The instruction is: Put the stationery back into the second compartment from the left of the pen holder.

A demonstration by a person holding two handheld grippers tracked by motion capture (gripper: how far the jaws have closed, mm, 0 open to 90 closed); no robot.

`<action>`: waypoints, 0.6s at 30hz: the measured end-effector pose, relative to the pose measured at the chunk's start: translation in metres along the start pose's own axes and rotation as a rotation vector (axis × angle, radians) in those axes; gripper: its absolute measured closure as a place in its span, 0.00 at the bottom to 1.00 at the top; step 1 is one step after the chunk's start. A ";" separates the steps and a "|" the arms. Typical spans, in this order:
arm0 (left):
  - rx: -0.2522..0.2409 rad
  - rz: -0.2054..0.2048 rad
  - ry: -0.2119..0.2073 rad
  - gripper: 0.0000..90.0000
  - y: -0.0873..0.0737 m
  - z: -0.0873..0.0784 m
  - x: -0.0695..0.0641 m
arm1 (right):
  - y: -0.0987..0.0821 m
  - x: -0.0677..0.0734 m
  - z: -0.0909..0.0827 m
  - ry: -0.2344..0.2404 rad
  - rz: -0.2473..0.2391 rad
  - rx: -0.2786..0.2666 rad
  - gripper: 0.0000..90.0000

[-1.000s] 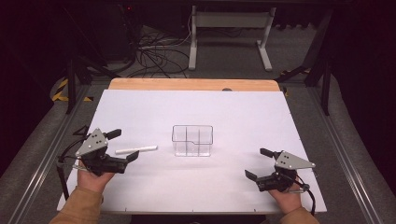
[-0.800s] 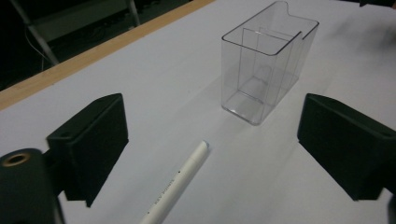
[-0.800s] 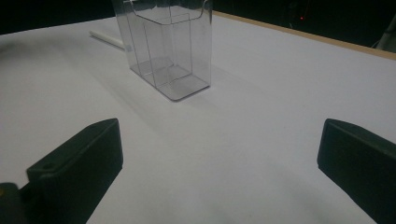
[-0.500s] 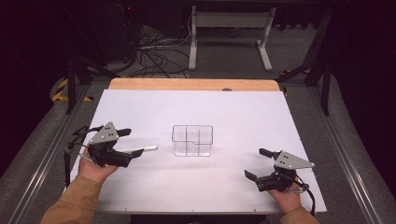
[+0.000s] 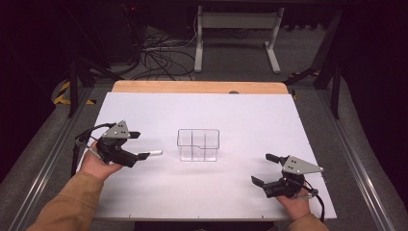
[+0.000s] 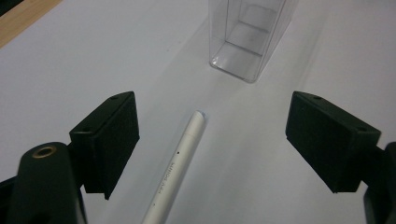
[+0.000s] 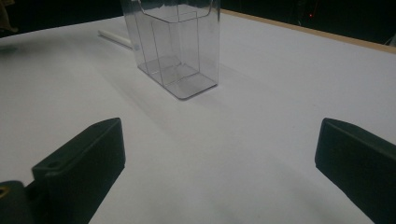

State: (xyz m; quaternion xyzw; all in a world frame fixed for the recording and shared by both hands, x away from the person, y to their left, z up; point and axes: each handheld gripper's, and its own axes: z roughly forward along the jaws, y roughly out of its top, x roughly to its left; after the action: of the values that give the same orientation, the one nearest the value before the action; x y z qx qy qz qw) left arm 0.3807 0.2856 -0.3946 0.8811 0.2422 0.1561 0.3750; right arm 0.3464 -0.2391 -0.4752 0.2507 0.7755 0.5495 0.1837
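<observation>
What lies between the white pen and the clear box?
Nothing: in the left gripper view a bare stretch of white table separates the white pen tip from the clear box.

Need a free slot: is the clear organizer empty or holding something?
Empty: the clear organizer stands upright with bare compartments; the white pen lies outside.

My table (image 5: 250, 110) is covered with a white sheet, and a strip of wood shows along its far edge. A clear plastic box (image 5: 198, 145) with compartments stands near the middle. A white pen (image 5: 153, 153) lies flat toward the left edge, apart from the box.
</observation>
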 end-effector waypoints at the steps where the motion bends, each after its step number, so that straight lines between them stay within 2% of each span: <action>1: 0.004 0.008 -0.001 0.20 0.000 0.001 0.001 | 0.000 0.000 0.000 0.002 0.001 0.000 0.03; 2: 0.010 0.013 0.000 0.21 0.001 0.001 0.002 | 0.000 0.000 0.000 0.003 0.001 0.001 0.03; 4: 0.029 -0.009 -0.026 0.27 0.000 0.003 0.006 | 0.000 0.000 0.000 0.007 0.001 0.002 0.03; 6: 0.021 -0.027 -0.050 0.32 0.000 0.004 0.008 | 0.000 0.000 0.000 0.013 0.005 0.004 0.03; 10: 0.023 -0.026 -0.044 0.32 0.000 0.006 0.009 | 0.000 0.000 0.001 0.019 0.006 0.003 0.04; 13: 0.044 -0.010 -0.042 0.32 0.000 0.009 0.012 | 0.000 -0.001 0.001 0.022 0.007 0.003 0.04; 14: 0.066 0.001 -0.041 0.32 -0.001 0.011 0.013 | 0.000 -0.001 0.001 0.023 0.007 0.003 0.04; 18: 0.071 0.015 -0.047 0.32 -0.003 0.013 0.017 | 0.000 -0.001 0.001 0.027 0.005 0.002 0.04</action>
State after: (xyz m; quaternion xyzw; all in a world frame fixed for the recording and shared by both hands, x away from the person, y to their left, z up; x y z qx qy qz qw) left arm 0.4003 0.2889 -0.4040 0.8992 0.2319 0.1294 0.3478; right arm 0.3473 -0.2388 -0.4756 0.2455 0.7779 0.5524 0.1717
